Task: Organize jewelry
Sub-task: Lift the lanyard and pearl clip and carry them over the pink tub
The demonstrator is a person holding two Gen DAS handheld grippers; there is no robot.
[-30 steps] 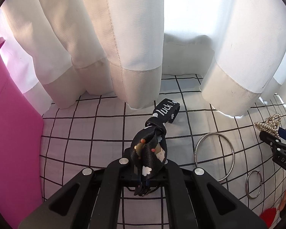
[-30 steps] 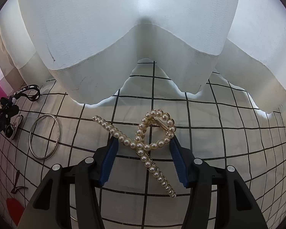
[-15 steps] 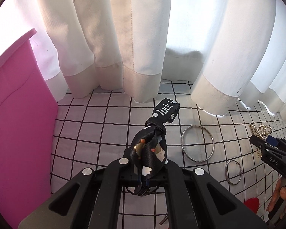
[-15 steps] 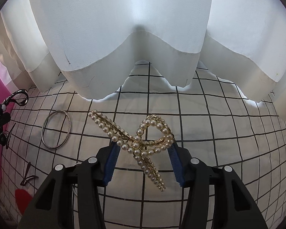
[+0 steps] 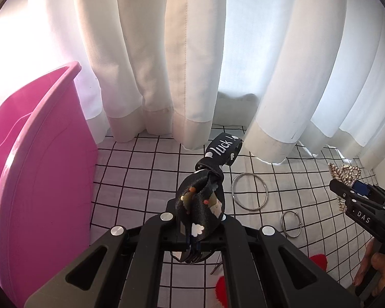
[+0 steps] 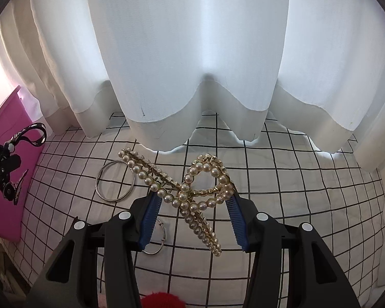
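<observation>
My left gripper [image 5: 199, 227] is shut on a black printed ribbon strap [image 5: 205, 200] with "luck" lettering, held above the checked cloth. A pink bin [image 5: 36, 179] stands close at its left. My right gripper [image 6: 191, 213] is shut on a pearl and gold hair clip [image 6: 190, 192] and holds it above the cloth. The right gripper with the clip also shows at the right edge of the left wrist view [image 5: 351, 182]. The left gripper with the strap shows at the left of the right wrist view [image 6: 5, 169].
A large silver bangle [image 5: 249, 191] and a smaller silver hoop [image 5: 291, 223] lie on the white black-gridded cloth [image 5: 141, 177]. Something red and fluffy [image 5: 318, 261] lies near the front. White curtains [image 5: 192, 64] hang along the back edge.
Both grippers have risen and drawn back with their items. The pink bin's rim and inside have come into the left wrist view.
</observation>
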